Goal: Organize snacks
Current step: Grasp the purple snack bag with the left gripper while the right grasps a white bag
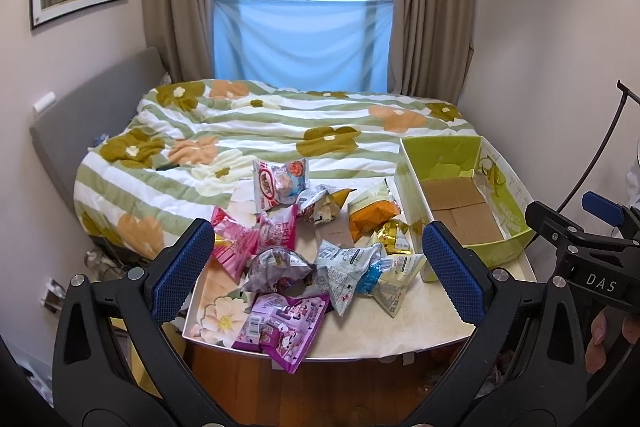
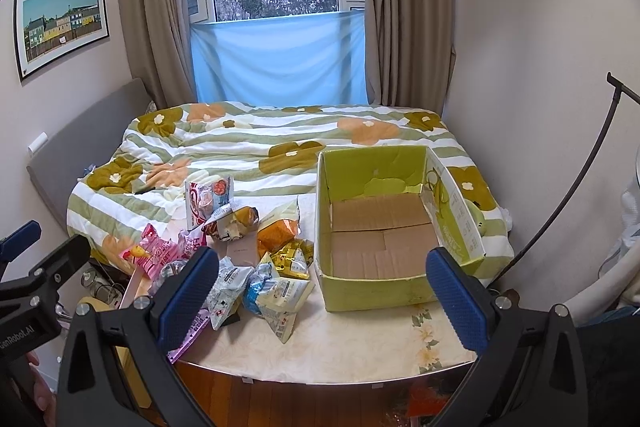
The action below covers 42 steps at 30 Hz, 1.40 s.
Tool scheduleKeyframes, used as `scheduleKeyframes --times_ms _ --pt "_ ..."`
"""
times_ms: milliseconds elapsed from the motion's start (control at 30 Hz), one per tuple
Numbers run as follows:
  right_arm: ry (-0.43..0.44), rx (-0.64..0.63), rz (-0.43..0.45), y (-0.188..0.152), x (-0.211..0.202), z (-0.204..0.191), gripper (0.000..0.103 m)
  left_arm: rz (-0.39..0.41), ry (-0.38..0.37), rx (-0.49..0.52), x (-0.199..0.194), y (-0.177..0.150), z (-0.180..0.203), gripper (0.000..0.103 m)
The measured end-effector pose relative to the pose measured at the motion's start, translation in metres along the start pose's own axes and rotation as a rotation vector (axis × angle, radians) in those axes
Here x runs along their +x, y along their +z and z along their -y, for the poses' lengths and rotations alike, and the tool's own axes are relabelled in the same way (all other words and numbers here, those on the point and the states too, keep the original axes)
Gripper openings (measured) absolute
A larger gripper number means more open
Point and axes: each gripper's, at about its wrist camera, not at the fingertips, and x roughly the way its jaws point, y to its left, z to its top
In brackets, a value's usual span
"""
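Several snack packets lie in a heap on a small table [image 1: 420, 323]: a purple bag [image 1: 280, 327] at the front edge, pink bags [image 1: 236, 239], an orange bag [image 1: 372, 215], a gold packet [image 1: 394, 237], and a red-and-white bag [image 1: 280, 183] at the back. An empty green cardboard box [image 2: 376, 223] stands on the table's right side; it also shows in the left wrist view [image 1: 460, 203]. My left gripper [image 1: 318, 271] is open and empty, held before the heap. My right gripper [image 2: 320, 291] is open and empty, in front of the box's near wall.
A bed with a flowered green-striped quilt [image 1: 280, 123] lies right behind the table. Walls close in on both sides. A window with curtains is at the back. A black stand pole [image 2: 580, 187] leans at the right. Wooden floor [image 1: 340, 379] shows below the table edge.
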Motion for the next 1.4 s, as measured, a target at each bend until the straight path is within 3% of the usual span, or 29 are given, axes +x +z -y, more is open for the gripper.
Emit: scheduleKeyframes --times_ms 300,533,733,1033,1167,1400 --pt "0.06 0.014 -0.044 -0.003 0.01 0.014 0.103 -0.026 0.004 -0.045 0.005 -0.001 -0.017 0.103" --pt "0.157 0.013 -0.153 -0.03 0.06 0.024 0.103 -0.179 0.058 -0.05 0.046 -0.045 -0.019 0.103" --pt "0.217 0.041 -0.251 -0.057 0.116 0.025 0.103 -0.311 0.118 0.047 0.096 -0.098 -0.008 0.103" --pt "0.247 0.036 -0.318 -0.09 0.176 0.012 0.103 -0.408 0.233 0.22 0.172 -0.156 -0.003 0.103" --pt "0.255 0.025 -0.344 -0.104 0.202 0.004 0.103 -0.446 0.296 0.311 0.2 -0.172 -0.006 0.103" --pt "0.249 -0.015 -0.361 -0.109 0.235 -0.011 0.103 -0.48 0.323 0.378 0.231 -0.177 -0.01 0.103"
